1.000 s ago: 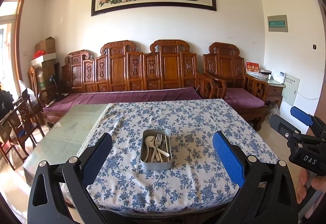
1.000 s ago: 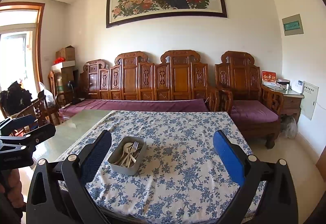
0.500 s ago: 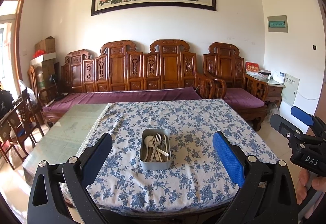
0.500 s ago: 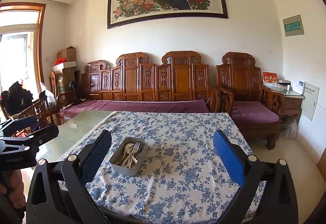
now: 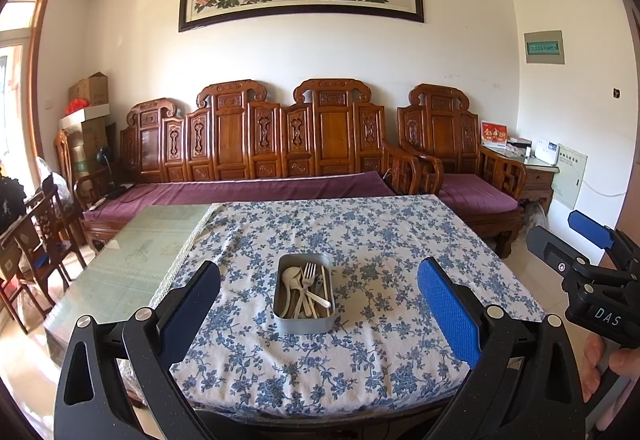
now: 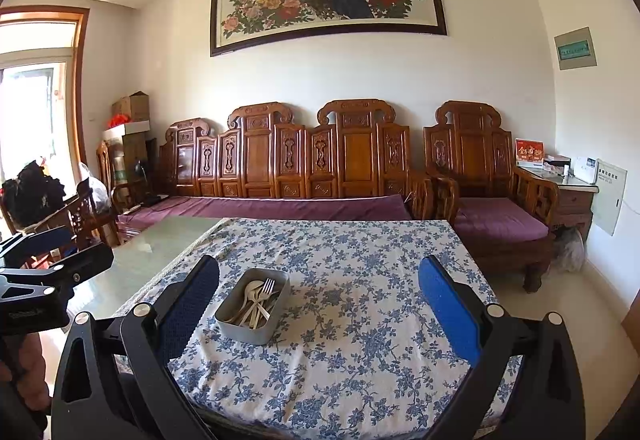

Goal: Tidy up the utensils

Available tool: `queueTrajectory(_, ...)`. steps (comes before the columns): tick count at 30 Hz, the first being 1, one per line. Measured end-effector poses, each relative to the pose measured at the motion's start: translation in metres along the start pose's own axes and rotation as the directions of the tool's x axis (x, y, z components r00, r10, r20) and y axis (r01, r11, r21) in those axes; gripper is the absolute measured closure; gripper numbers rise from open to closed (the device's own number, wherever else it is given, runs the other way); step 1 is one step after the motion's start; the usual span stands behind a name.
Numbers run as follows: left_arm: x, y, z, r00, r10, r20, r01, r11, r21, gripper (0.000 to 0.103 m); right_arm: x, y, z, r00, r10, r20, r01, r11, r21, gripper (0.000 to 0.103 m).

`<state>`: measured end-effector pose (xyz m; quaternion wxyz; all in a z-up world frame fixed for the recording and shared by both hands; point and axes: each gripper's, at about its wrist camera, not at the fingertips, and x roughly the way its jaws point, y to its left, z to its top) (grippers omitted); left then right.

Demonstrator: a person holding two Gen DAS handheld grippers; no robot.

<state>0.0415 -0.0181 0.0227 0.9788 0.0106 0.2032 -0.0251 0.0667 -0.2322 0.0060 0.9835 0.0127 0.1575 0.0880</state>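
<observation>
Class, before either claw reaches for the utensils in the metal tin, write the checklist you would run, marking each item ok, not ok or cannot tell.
1. Left claw open, empty: ok.
2. Right claw open, empty: ok.
3. Metal tin upright on the tablecloth: ok.
4. Fork and spoons reachable from above, nothing covering them: ok.
5. Utensils separated: not ok, they overlap.
6. Place to sort them into: cannot tell, none in view.

The utensils (image 5: 306,292) overlap in the tin (image 5: 304,324), their handles too tangled to count. At lower right, the frame edge cuts off the right gripper (image 5: 576,240).
</observation>
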Motion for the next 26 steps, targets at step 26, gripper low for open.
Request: queueTrajectory(26,0.0023,-0.0020,-0.0034,1.000,-0.011,-0.007,0.011,1.000,0.000,0.008,-0.0019,0.0026,-0.0014,1.000,0.002,0.001,-0.002,1.000,0.001,0.003)
